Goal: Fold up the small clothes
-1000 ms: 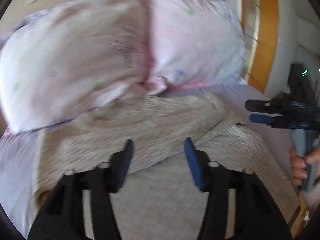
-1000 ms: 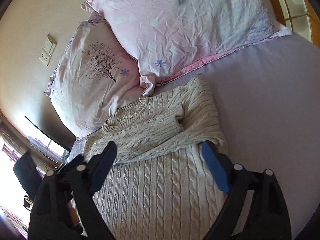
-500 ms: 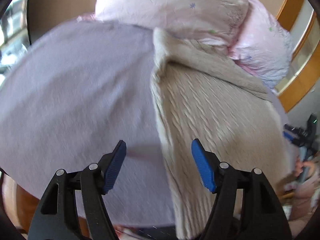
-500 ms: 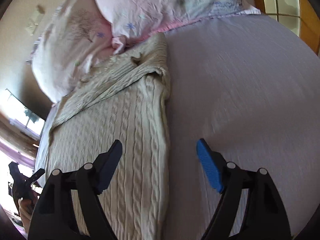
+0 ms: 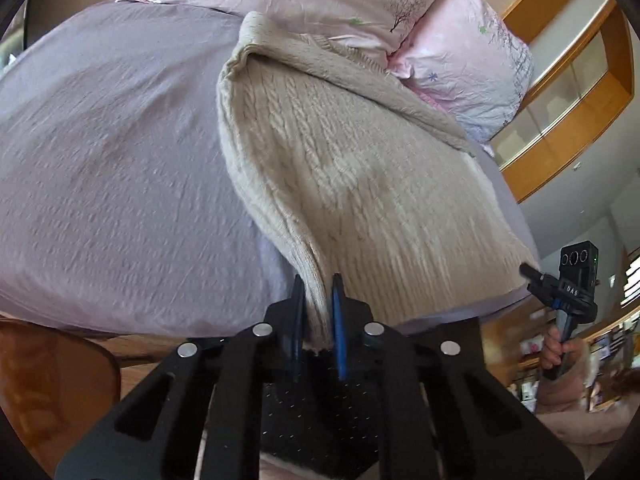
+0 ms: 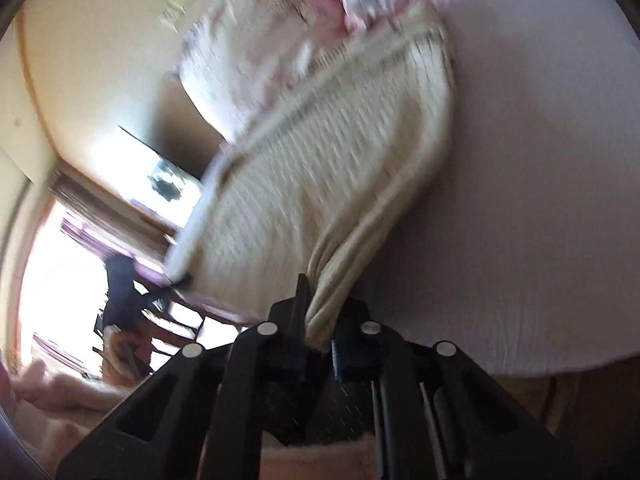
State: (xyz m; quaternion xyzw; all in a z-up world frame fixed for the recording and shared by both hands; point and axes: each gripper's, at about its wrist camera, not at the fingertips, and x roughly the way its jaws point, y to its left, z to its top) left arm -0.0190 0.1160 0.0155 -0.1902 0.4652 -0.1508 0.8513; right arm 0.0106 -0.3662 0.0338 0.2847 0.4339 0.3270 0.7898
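A cream cable-knit sweater [image 5: 340,168] lies on a lilac bed sheet [image 5: 112,184], its sleeves folded across the chest and its collar against the pillows. My left gripper [image 5: 317,312] is shut on the sweater's bottom hem at its left corner. In the right wrist view the sweater [image 6: 332,160] is blurred by motion. My right gripper [image 6: 318,320] is shut on the hem at the right corner. The right gripper also shows at the right edge of the left wrist view [image 5: 568,292], held in a hand.
Two pink patterned pillows [image 5: 360,4] lie at the head of the bed. A wooden window frame [image 5: 568,92] stands to the right. The bed's front edge [image 5: 120,332] is just below my grippers. A wall [image 6: 100,40] and a bright window [image 6: 52,280] are on the left.
Both grippers were open above the sweater. They moved down to the hem at the bed's near edge and shut on its two bottom corners.
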